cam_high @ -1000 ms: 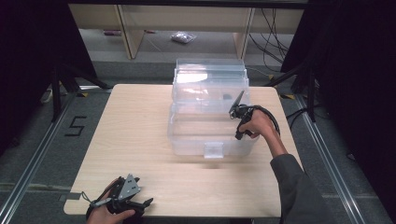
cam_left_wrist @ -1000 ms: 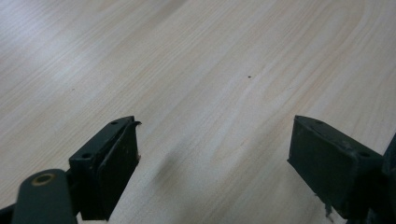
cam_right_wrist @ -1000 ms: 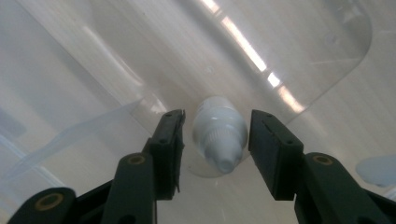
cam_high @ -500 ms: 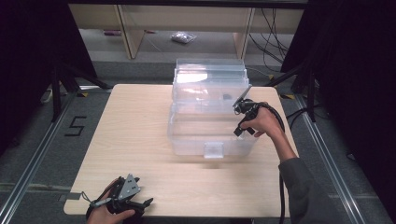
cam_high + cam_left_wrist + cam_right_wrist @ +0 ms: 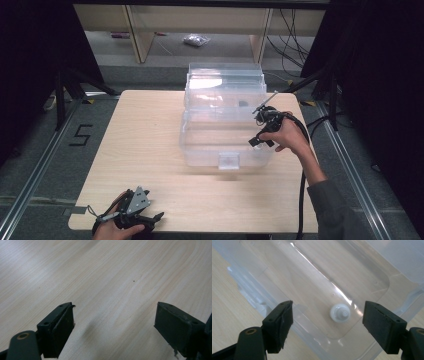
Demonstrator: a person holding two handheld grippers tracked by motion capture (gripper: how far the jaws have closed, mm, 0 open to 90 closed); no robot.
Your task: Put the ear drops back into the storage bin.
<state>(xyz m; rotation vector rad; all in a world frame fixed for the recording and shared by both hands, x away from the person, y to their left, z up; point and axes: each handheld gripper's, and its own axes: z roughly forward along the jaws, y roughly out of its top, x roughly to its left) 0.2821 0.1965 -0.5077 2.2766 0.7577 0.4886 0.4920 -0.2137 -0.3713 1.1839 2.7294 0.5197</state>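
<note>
The worktop (image 5: 150, 150) is pale wood. On its far half stands a clear plastic box (image 5: 225, 120) with its lid open, leaning back. The right gripper (image 5: 261, 127) hangs over the right side of the box, held by the person's right hand (image 5: 285, 137). Its jaws have just been opening and now stand wide apart, with nothing pressed between them. The left gripper (image 5: 132, 212) rests at the near left edge of the worktop, jaws also released and holding nothing. On the bottom of the box lies a small white cap (image 5: 340, 313), seen between the right jaws but well below them.
</note>
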